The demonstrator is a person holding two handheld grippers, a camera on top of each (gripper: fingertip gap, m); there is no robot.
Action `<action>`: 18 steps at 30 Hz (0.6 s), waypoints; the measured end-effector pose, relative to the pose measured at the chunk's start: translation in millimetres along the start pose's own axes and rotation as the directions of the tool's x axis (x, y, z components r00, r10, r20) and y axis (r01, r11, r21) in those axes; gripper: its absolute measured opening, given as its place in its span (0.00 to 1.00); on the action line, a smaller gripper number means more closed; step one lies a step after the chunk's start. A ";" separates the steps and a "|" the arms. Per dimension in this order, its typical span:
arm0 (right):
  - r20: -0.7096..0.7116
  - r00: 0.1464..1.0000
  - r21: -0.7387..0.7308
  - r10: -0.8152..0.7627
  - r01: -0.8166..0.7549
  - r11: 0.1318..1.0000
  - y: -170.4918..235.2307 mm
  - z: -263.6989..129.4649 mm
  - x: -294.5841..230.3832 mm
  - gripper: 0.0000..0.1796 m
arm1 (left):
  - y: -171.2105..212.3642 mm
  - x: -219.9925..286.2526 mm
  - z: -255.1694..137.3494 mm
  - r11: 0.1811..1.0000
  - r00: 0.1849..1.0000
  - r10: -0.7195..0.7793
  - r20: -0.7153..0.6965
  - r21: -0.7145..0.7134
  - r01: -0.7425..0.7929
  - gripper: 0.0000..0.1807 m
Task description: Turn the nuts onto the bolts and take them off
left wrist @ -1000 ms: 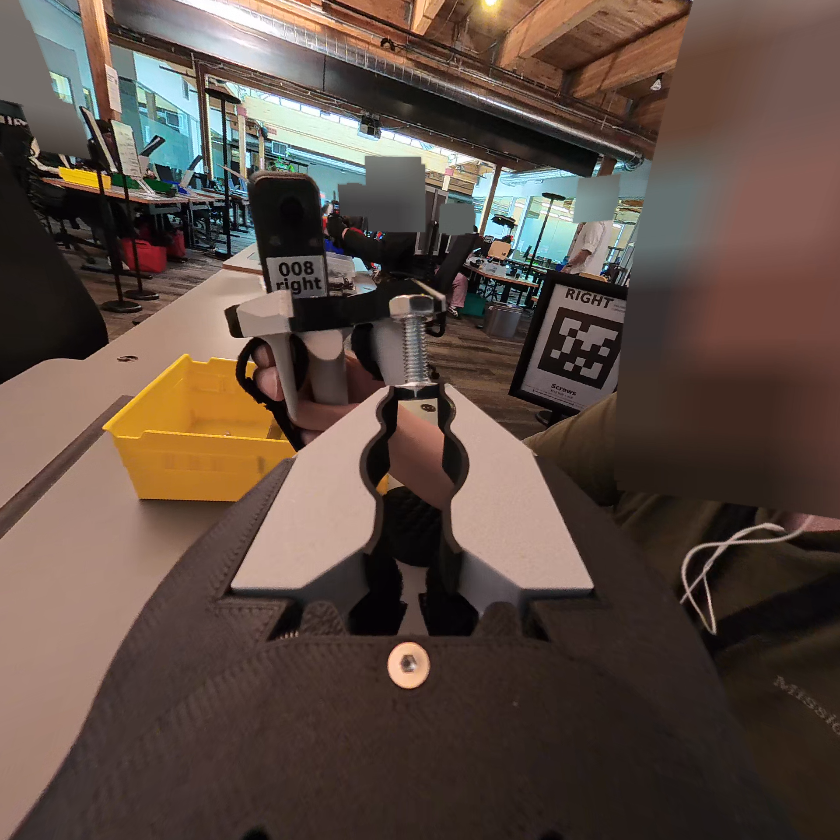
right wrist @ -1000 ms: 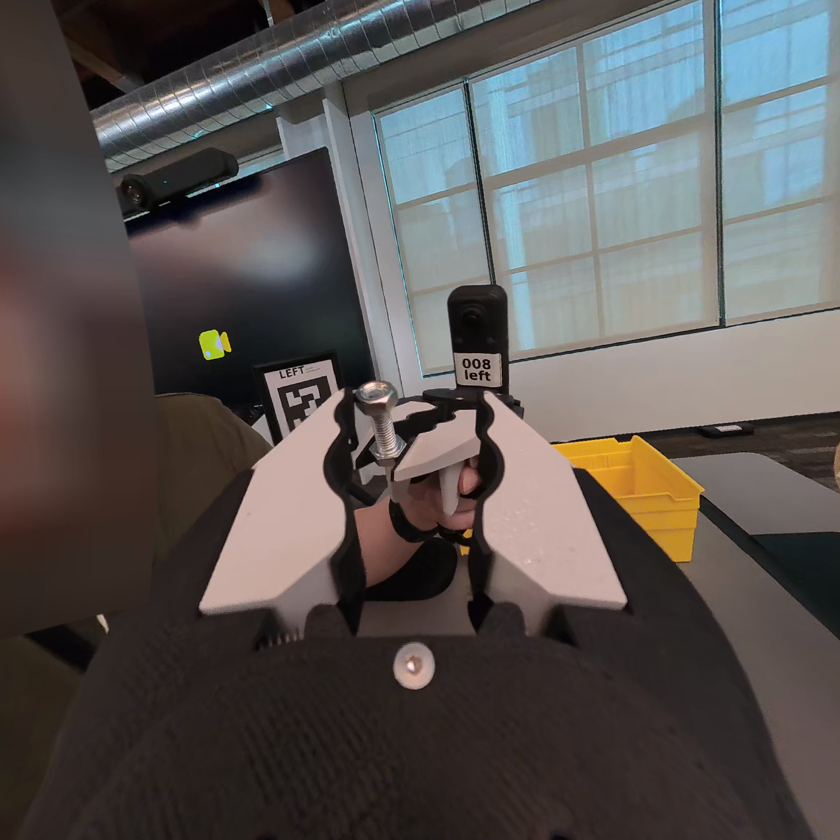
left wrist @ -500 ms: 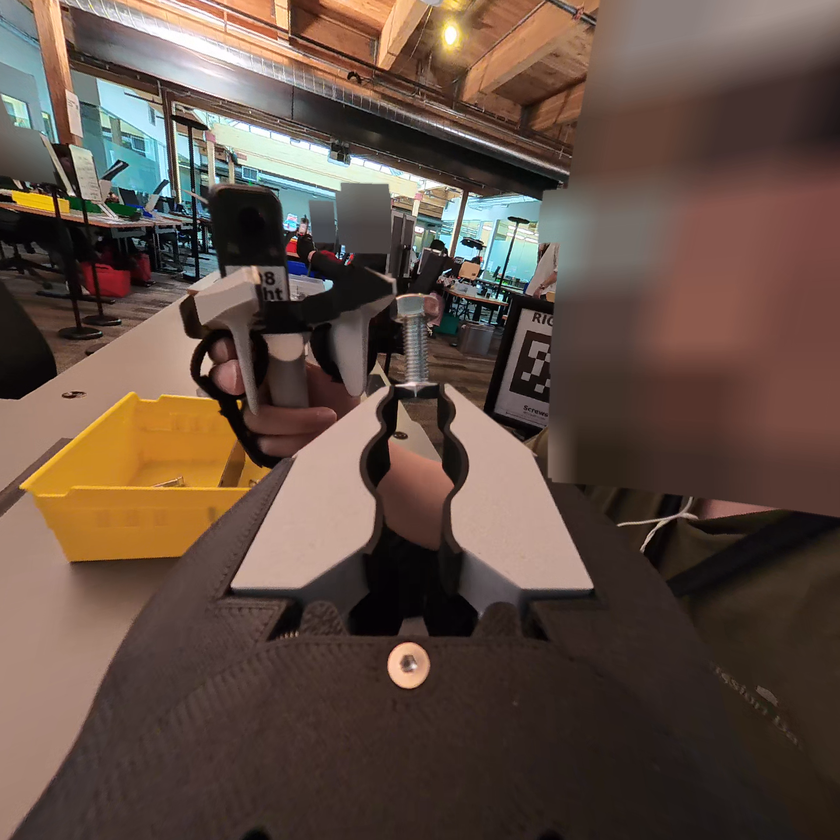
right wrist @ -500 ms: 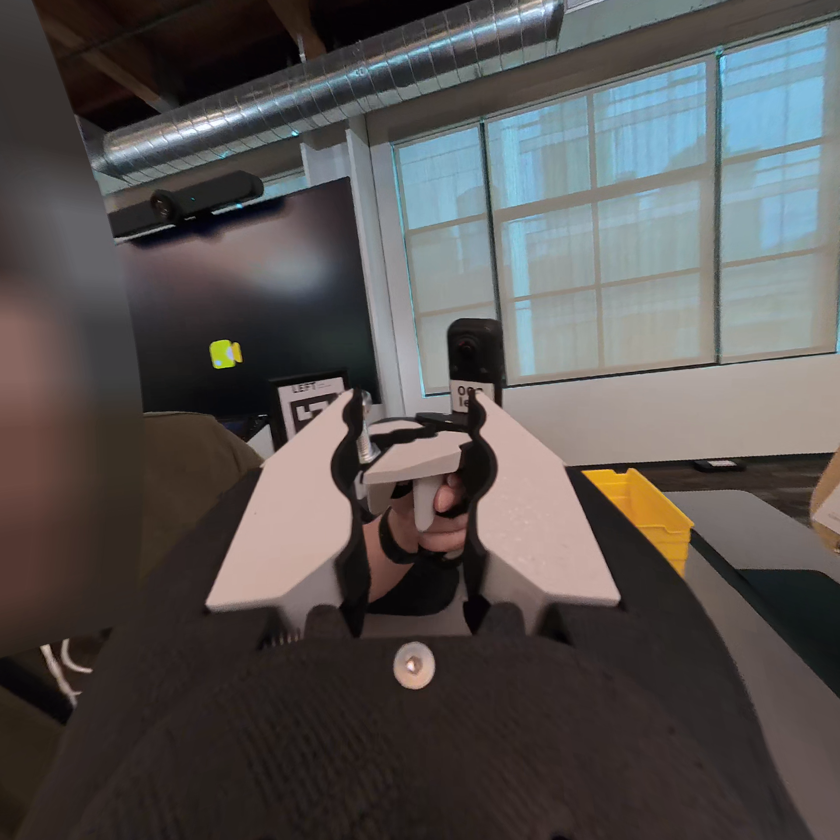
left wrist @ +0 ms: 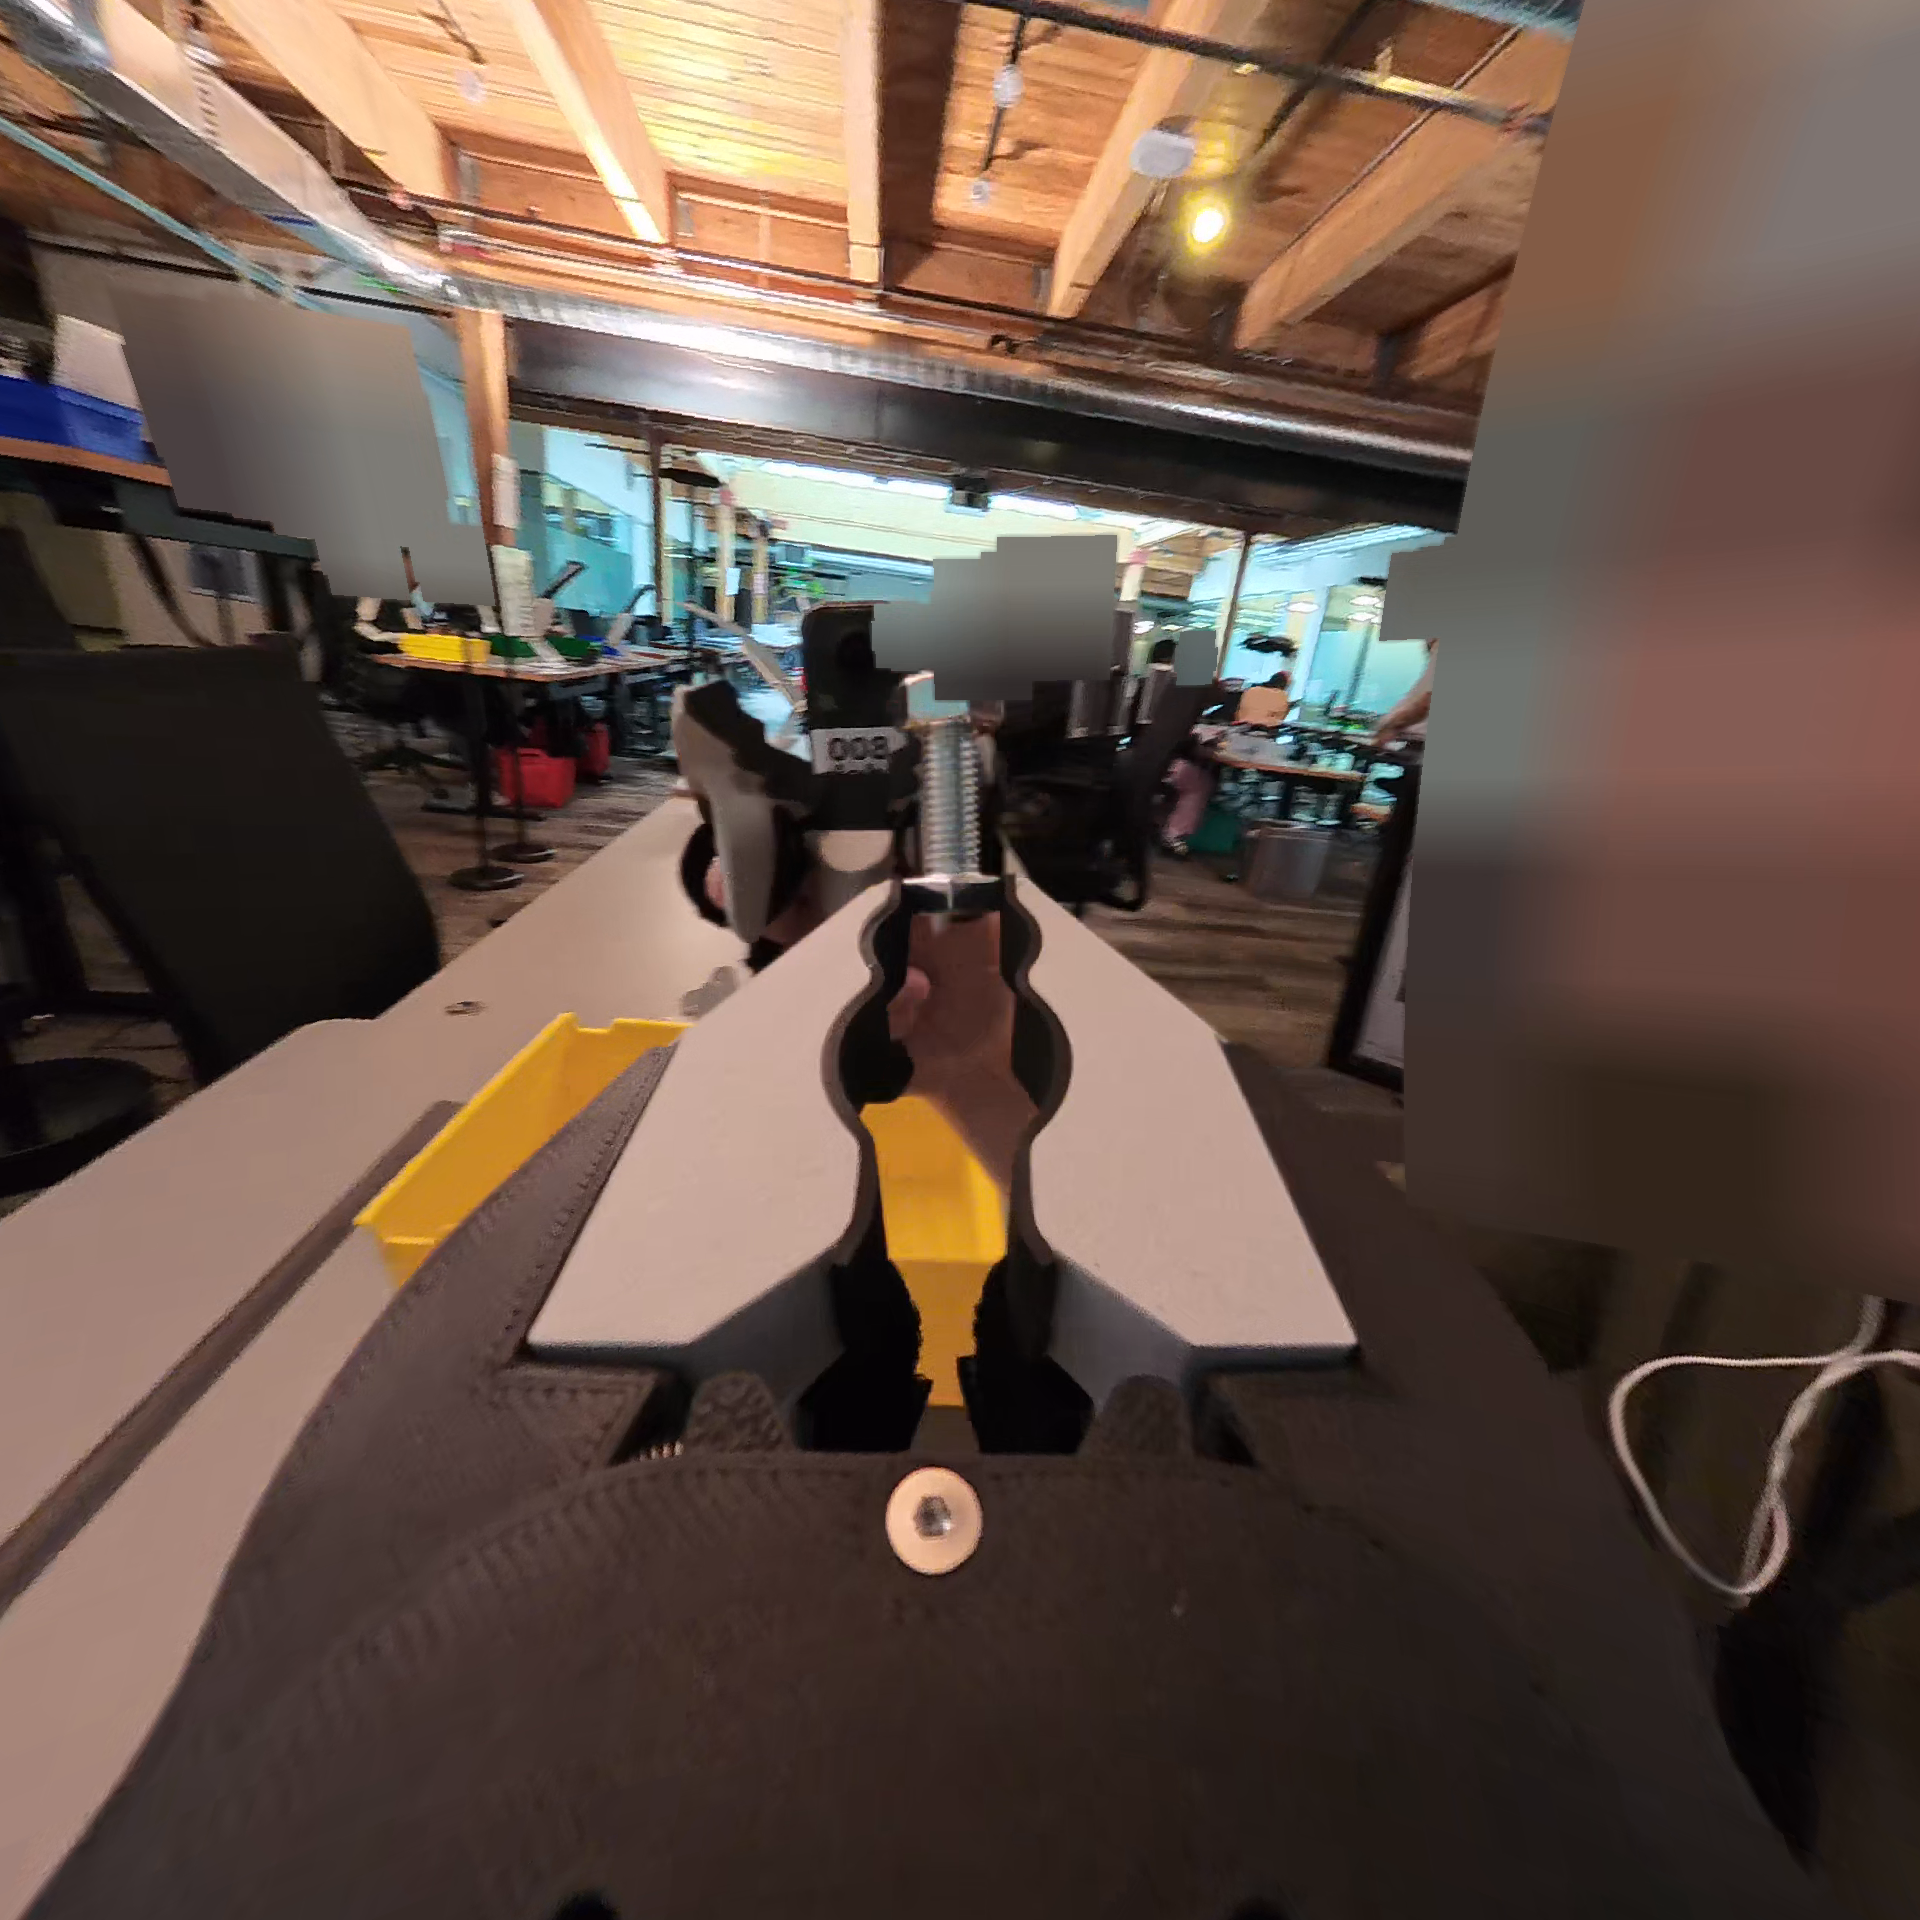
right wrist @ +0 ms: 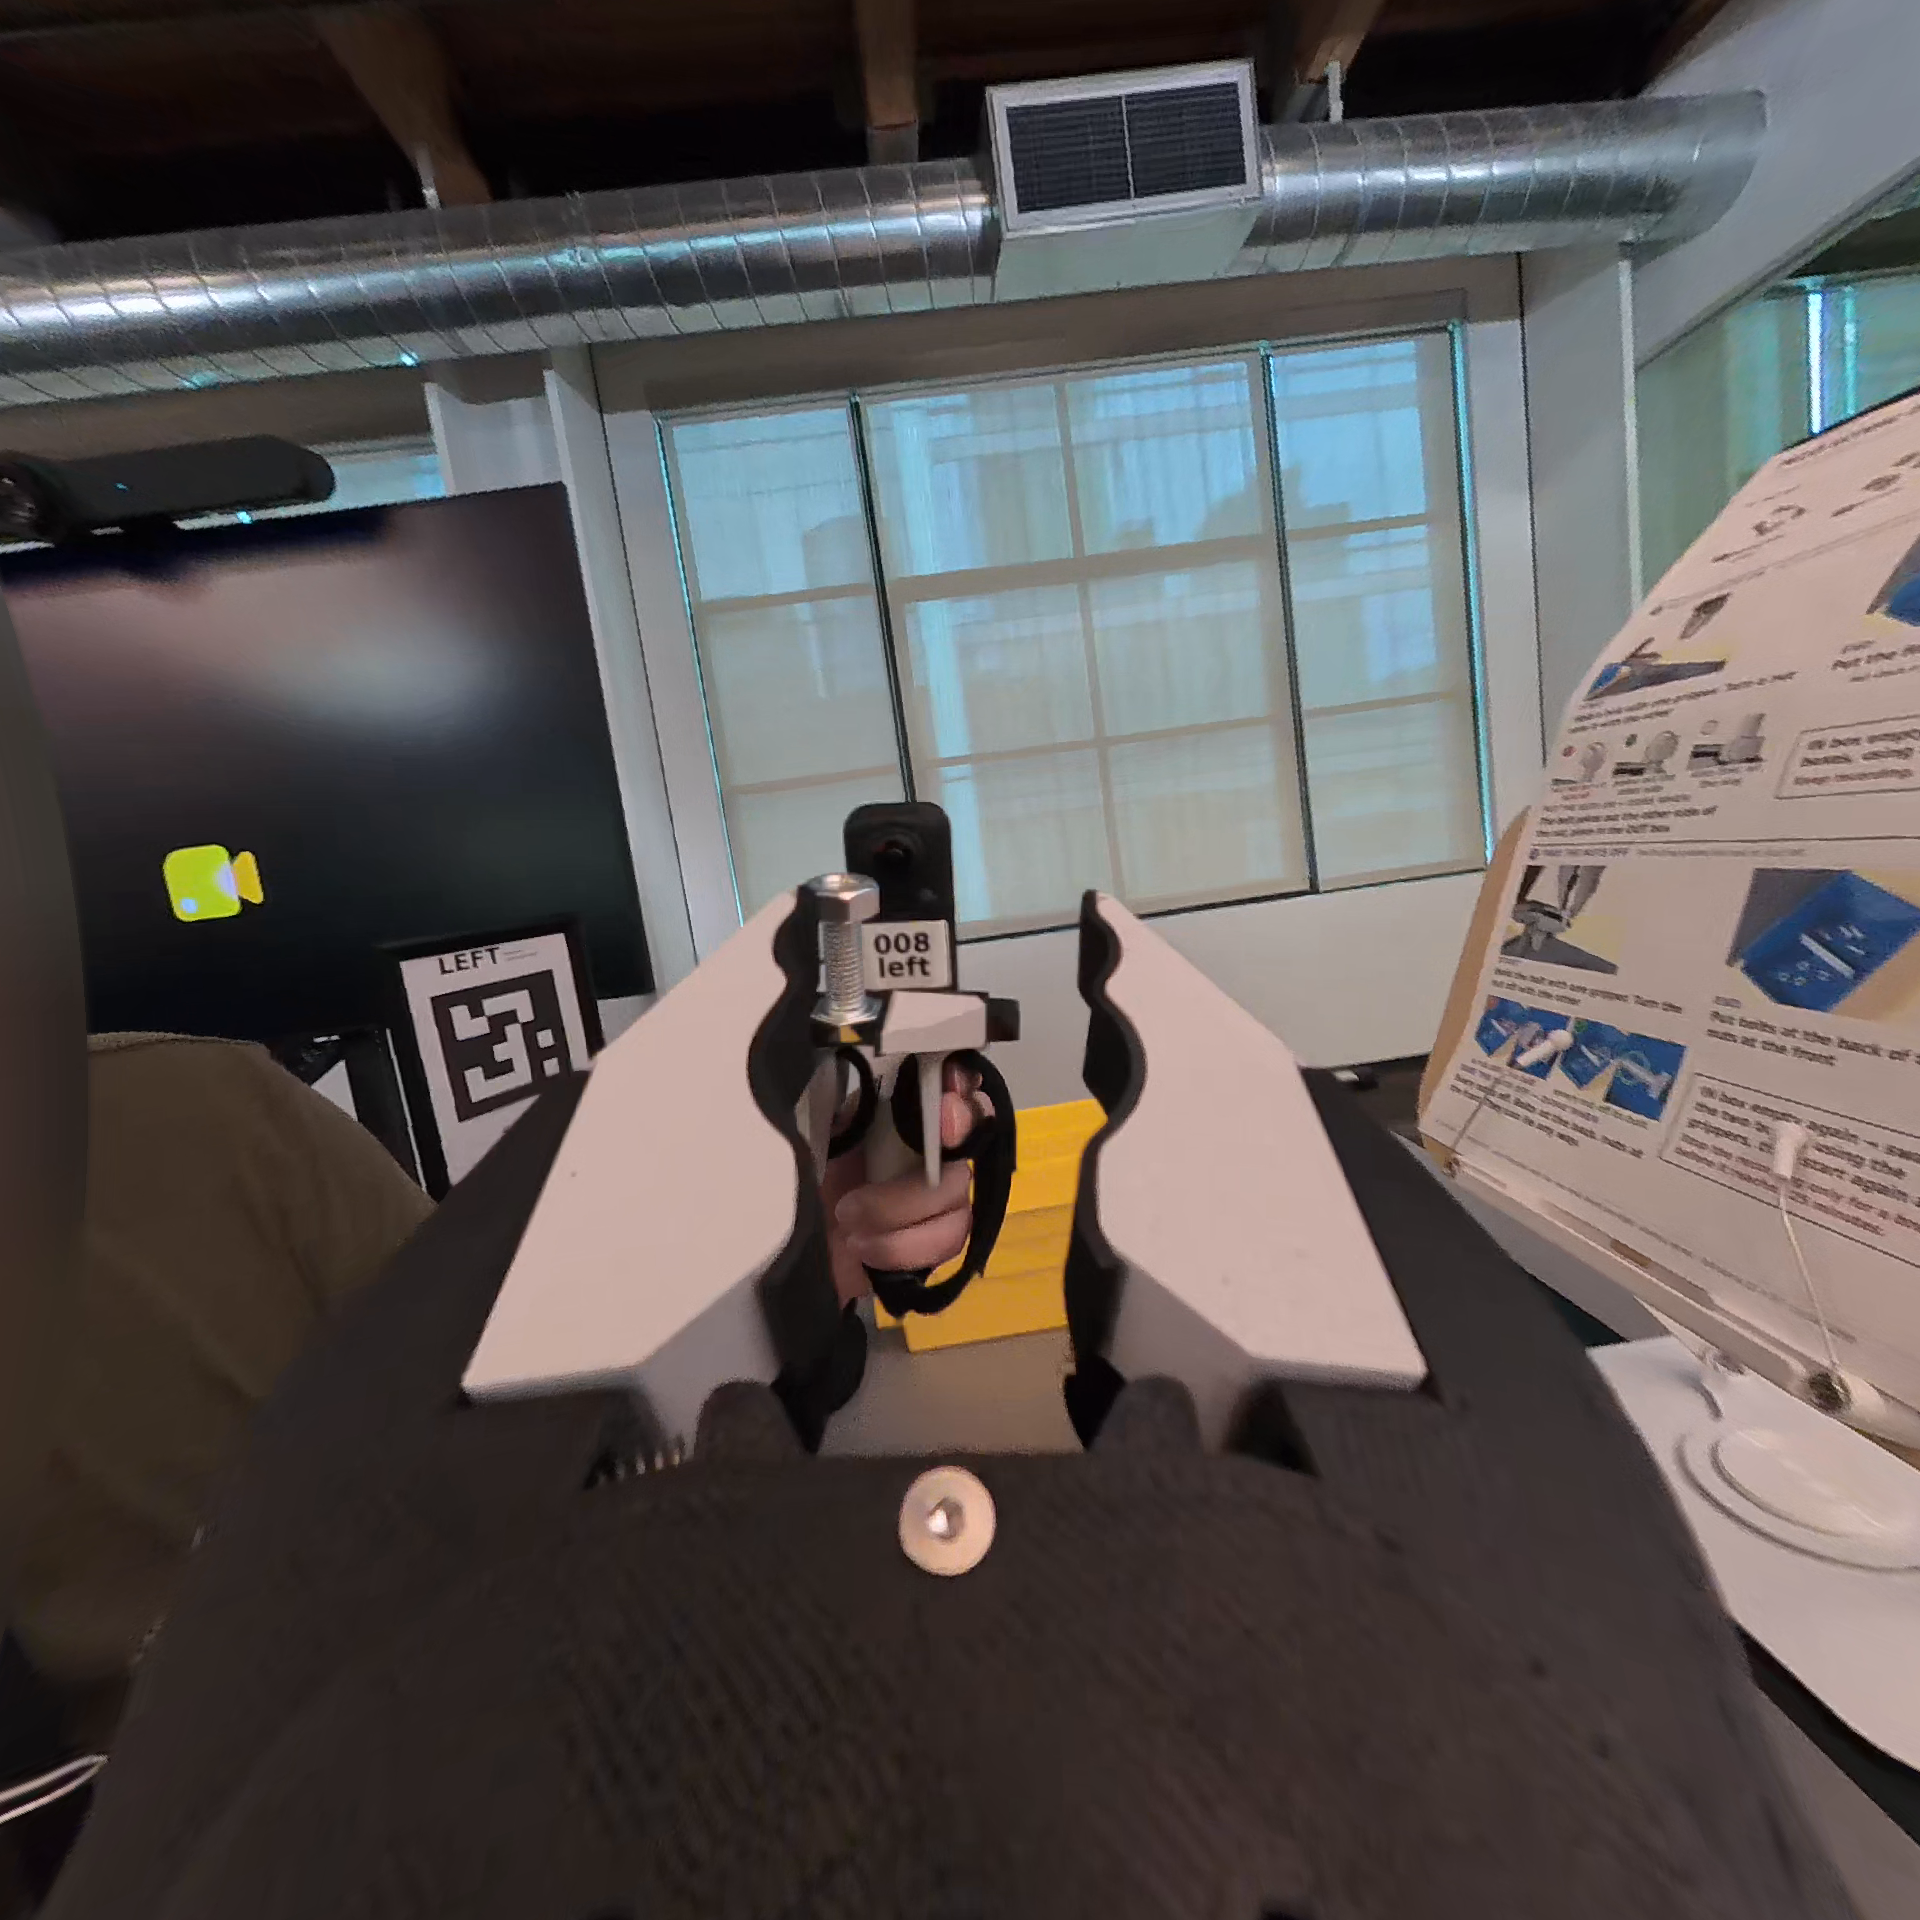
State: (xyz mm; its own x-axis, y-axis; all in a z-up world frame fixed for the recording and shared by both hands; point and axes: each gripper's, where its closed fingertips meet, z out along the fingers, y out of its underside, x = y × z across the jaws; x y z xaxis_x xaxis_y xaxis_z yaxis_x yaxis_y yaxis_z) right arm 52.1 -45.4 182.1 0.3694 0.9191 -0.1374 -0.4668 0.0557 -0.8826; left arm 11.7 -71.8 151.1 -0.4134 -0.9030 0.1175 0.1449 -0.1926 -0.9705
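One nut (left wrist: 948,896) pinched in my left claw (left wrist: 948,904) carries the upright bolt (left wrist: 951,805); my right claw (right wrist: 940,935), wide open and empty, could knock it askew.

Both grippers same build: left gripper (left wrist: 951,906) & right gripper (right wrist: 940,940) w/ pale grey wedge fingers, wavy black rubber inner edges, textured black 3D-printed body, silver hex screw centred at base. Olive-green sleeve (right wrist: 218,1195); white drawstring (left wrist: 1756,1455) on top.
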 end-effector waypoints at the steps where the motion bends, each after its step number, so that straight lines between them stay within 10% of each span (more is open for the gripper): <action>1: -0.004 1.000 -0.008 -0.001 0.001 1.000 1.5 0.2 1.0 0.28 | 1.3 -4.9 -0.2 1.000 0.999 0.018 0.029 -0.006 -0.017 0.08; 18: -0.140 0.973 -0.162 -0.184 0.161 0.973 16.5 18.8 2.8 0.32 | 18.6 -47.6 -10.2 0.989 0.958 0.145 0.249 -0.057 -0.135 0.09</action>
State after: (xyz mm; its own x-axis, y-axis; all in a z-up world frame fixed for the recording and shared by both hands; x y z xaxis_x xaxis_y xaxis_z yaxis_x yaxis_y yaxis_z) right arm 30.3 -34.7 175.6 0.5578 0.8293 -0.0339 -0.2645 0.1389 -0.9543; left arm 24.8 -28.5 125.3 -0.1511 -0.9882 0.0246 0.1478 -0.0472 -0.9879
